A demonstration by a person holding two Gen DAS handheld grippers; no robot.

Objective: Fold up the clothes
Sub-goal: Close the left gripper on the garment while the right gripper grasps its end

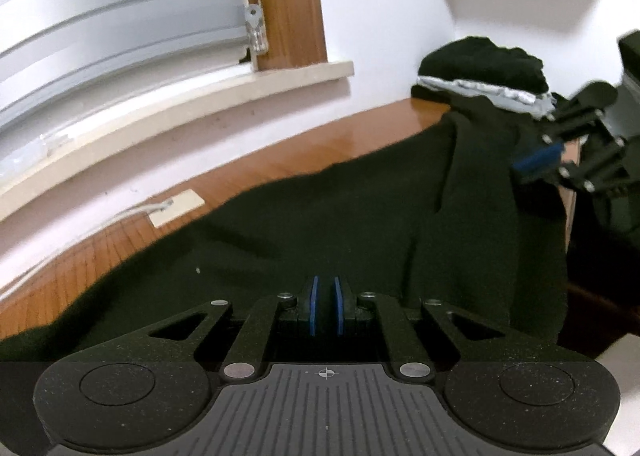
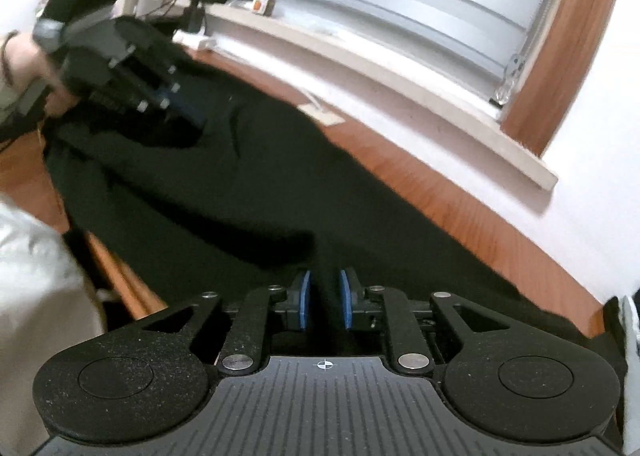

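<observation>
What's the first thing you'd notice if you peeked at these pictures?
A big dark green cloth garment spread across the shiny orange-brown wooden table below the window. Both black tongs with blue pads, left and right, pinch its near edge. A pile of folded dark clothes sits in the far corner.

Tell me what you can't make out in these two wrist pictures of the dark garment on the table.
- Left wrist view: dark garment near edge, hidden by left claw.
- Right wrist view: fabric between right claw pads, black on black.
- Right wrist view: windowsill items, small and blurred.
- Folded pile: lower layers covered.
</observation>
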